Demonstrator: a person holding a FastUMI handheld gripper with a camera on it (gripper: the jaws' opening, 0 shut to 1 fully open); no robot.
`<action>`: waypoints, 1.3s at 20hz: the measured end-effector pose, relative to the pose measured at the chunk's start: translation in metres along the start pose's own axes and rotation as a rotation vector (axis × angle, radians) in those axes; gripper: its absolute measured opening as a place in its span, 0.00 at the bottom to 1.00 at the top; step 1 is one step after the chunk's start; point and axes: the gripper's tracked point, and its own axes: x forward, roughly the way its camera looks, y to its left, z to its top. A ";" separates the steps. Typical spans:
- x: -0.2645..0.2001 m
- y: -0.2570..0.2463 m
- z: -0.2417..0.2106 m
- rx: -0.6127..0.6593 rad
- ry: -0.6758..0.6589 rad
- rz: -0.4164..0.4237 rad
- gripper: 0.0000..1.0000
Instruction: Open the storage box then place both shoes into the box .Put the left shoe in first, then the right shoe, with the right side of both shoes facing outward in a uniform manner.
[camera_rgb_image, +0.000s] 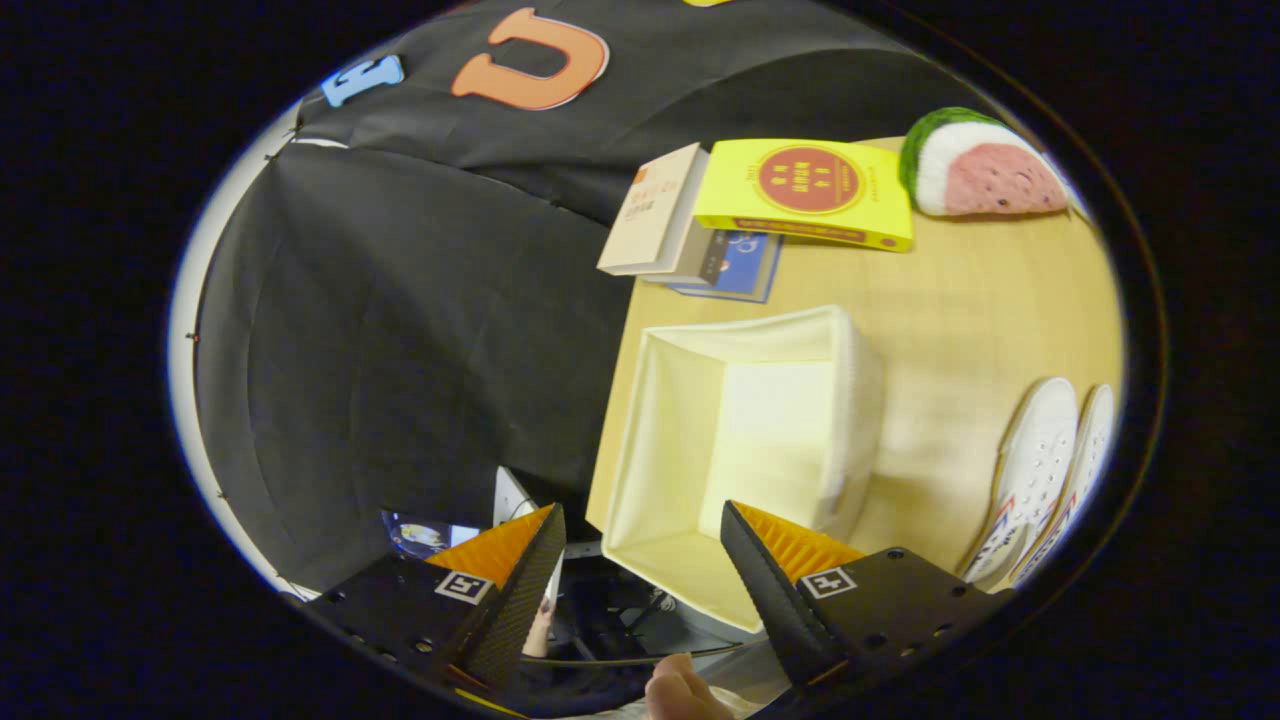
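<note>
Beyond wide-apart, empty fingers (640, 520): one open storage box (740, 440), two shoes (1045, 480), three books (740, 215).

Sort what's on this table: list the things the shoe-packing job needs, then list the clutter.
For the job:
- storage box, open and empty, just ahead of the fingers
- two white shoes, side by side beyond the box
- gripper, fingers apart, holding nothing

Just lying about:
- yellow book
- stack of books beside it
- watermelon-slice toy

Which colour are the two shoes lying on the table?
White, seen in the gripper view: the shoes lie beside the storage box, beyond the open gripper.
</note>
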 end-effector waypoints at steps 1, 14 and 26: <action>-0.008 -0.021 -0.002 0.007 -0.006 -0.036 0.95; -0.076 -0.236 -0.073 -0.014 0.062 -0.485 0.96; -0.059 -0.318 -0.068 -0.112 0.126 -0.710 0.67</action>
